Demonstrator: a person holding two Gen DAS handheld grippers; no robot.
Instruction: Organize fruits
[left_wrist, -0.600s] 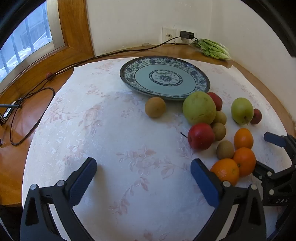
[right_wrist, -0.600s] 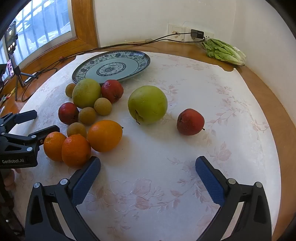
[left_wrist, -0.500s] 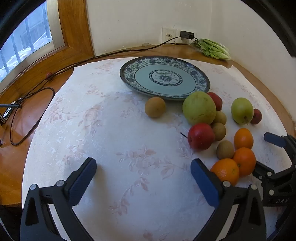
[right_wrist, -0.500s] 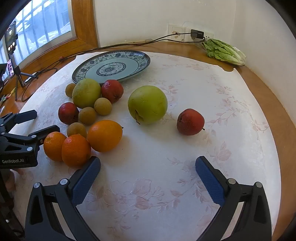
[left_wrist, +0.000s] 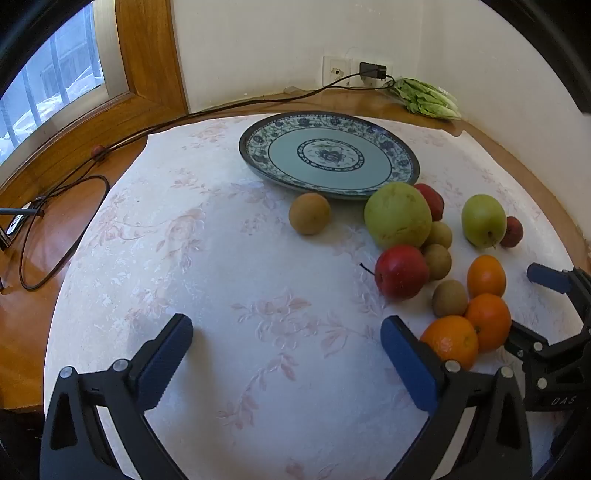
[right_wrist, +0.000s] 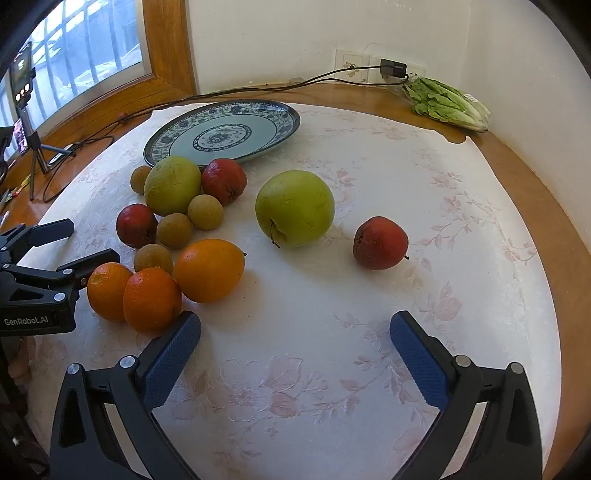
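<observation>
A blue patterned plate (left_wrist: 399, 155) (right_wrist: 288, 122) sits empty at the back of the white cloth. In front of it lie loose fruits: two green apples (left_wrist: 397, 216) (right_wrist: 294, 208), red apples (left_wrist: 402, 271) (right_wrist: 380, 242), three oranges (left_wrist: 448, 341) (right_wrist: 208, 269) and several small brown fruits (left_wrist: 309, 213) (right_wrist: 205, 211). My left gripper (left_wrist: 286, 354) hangs open over bare cloth, its right finger beside the nearest orange. My right gripper (right_wrist: 295, 350) is open over bare cloth in front of the oranges and holds nothing.
A bunch of green lettuce (left_wrist: 428, 98) (right_wrist: 447, 103) lies in the back right corner by a wall socket. A black cable (left_wrist: 147, 129) runs along the wooden table edge on the left. A phone on a small tripod (right_wrist: 24, 110) stands by the window.
</observation>
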